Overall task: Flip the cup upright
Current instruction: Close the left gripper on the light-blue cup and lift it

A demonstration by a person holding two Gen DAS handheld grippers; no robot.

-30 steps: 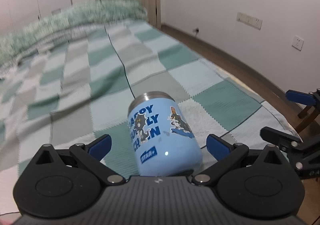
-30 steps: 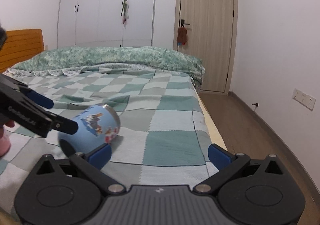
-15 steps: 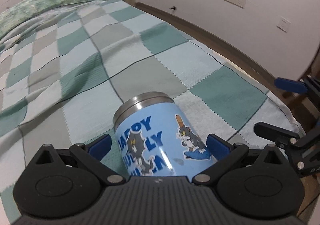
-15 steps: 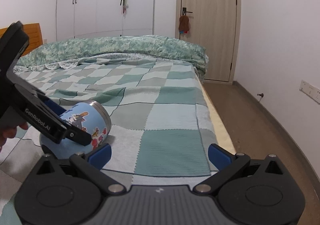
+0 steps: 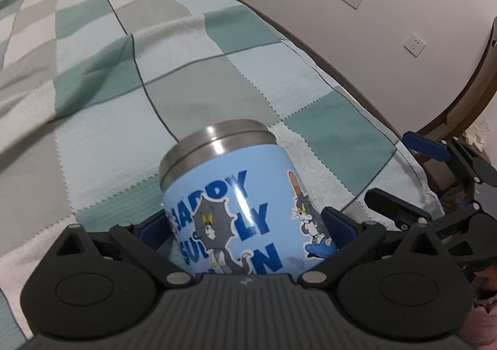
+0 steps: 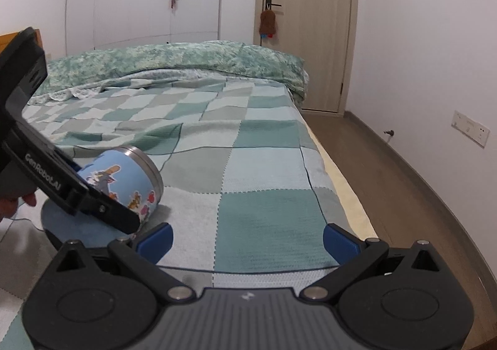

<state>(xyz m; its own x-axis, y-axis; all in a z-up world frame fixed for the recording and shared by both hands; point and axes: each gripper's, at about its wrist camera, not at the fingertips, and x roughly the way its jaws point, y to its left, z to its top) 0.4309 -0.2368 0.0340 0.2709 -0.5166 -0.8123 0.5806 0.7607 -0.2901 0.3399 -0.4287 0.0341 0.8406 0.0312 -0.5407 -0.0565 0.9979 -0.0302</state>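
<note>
A light blue cartoon-printed cup (image 5: 230,204) with a steel rim lies tilted on its side on the checked bedspread (image 5: 130,76), rim pointing away from me. My left gripper (image 5: 245,227) has its blue pads on both sides of the cup body and appears shut on it. In the right wrist view the cup (image 6: 124,182) lies at the left, partly hidden by the left gripper's black finger (image 6: 102,210). My right gripper (image 6: 247,239) is open and empty, to the right of the cup above the bedspread.
The bed's right edge (image 6: 338,176) drops to a wooden floor (image 6: 403,194). A rumpled green duvet (image 6: 186,57) lies at the bed's far end. The right gripper shows at the right of the left wrist view (image 5: 435,188).
My left gripper has moved forward around the cup, which now sits deep between its fingers with the rim raised more. The right gripper has barely moved.
</note>
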